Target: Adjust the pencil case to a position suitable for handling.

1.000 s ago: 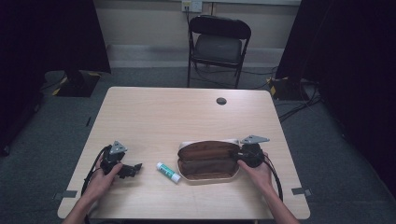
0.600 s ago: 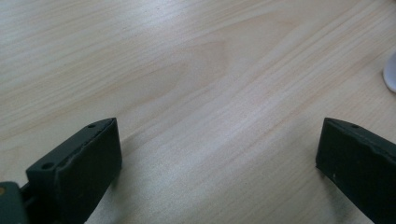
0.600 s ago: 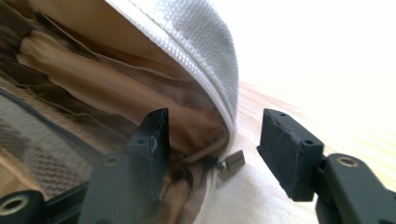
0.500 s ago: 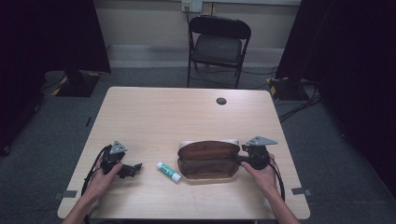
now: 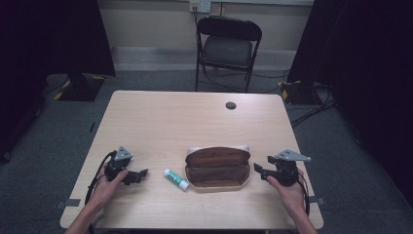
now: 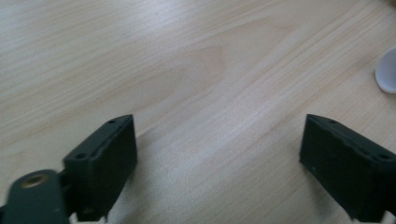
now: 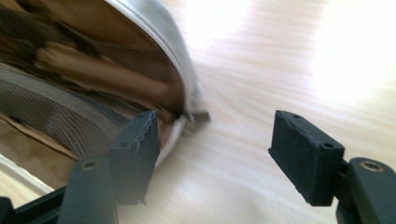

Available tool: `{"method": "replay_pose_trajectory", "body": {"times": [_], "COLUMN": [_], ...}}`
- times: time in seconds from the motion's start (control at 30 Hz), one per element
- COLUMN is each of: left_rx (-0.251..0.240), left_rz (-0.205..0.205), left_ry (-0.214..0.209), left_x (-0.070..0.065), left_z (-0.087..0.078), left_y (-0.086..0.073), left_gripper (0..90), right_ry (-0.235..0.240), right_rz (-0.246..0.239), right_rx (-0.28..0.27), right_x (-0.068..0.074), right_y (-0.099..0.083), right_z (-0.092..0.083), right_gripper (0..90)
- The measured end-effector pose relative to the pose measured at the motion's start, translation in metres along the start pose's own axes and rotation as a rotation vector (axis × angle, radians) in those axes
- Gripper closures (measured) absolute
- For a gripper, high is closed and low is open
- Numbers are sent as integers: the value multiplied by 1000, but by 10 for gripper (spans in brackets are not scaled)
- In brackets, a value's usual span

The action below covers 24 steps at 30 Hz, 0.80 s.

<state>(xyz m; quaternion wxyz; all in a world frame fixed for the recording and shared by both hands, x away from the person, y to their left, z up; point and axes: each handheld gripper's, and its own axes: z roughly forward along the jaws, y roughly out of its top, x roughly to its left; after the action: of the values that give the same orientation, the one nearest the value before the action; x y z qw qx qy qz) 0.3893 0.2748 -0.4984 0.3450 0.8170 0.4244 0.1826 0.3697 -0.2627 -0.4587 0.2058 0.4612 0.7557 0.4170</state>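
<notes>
High view: a pale wood table (image 5: 195, 117) stands on grey carpet, with a black folding chair (image 5: 228, 48) behind it and dark curtains at both sides. A round dark grommet (image 5: 231, 105) sits near the far edge. An open brown case (image 5: 217, 167) lies at the near middle, and a glue stick (image 5: 176, 179) lies just left of it. The left gripper (image 5: 139, 175) rests left of the stick; the right gripper (image 5: 257, 169) sits just right of the case.

Left gripper view: the jaws have just been closing yet stand apart over bare wood grain, with nothing between them.

Right gripper view: the jaws have just been opening, with nothing between them; the case's zipped end (image 7: 187, 100) lies beside the left jaw.
</notes>
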Motion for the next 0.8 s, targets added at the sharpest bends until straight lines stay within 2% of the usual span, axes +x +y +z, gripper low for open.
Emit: {"method": "replay_pose_trajectory", "body": {"times": [0.1, 0.3, 0.37, 0.4, 0.43, 0.47, 0.6, 0.7, 0.8], "left_rx": [12, -21, -46, -55, -83, -87, -140, -178, -190], "left_rz": [23, 46, 41, 45, 51, 64, 118, 122, 165], "left_ry": [3, -42, -66, -97, -125, -143, -198, -239, -261], "left_x": [-3, -8, -12, -14, -17, -21, -35, -42, -49], "left_z": [-1, -3, -3, -4, -4, -4, -7, -9, -7], "left_y": [2, 8, 13, 15, 16, 18, 24, 30, 37], "left_gripper": [162, 169, 173, 172, 174, 174, 174, 176, 194], "right_ry": [-22, -52, -50, -52, -59, -61, -54, -49, -69], "right_rz": [15, 11, 5, 2, -11, -23, -18, -30, -49], "right_rx": [23, 93, 110, 126, 139, 143, 157, 180, 135], "right_x": [-5, -7, -6, -4, -4, -3, -5, -3, 0], "right_y": [-9, -23, -26, -27, -28, -28, -29, -32, -39], "right_z": [-2, 0, 3, 4, 6, 7, 11, 14, 14], "right_gripper": [321, 280, 272, 261, 253, 246, 229, 197, 191]}}
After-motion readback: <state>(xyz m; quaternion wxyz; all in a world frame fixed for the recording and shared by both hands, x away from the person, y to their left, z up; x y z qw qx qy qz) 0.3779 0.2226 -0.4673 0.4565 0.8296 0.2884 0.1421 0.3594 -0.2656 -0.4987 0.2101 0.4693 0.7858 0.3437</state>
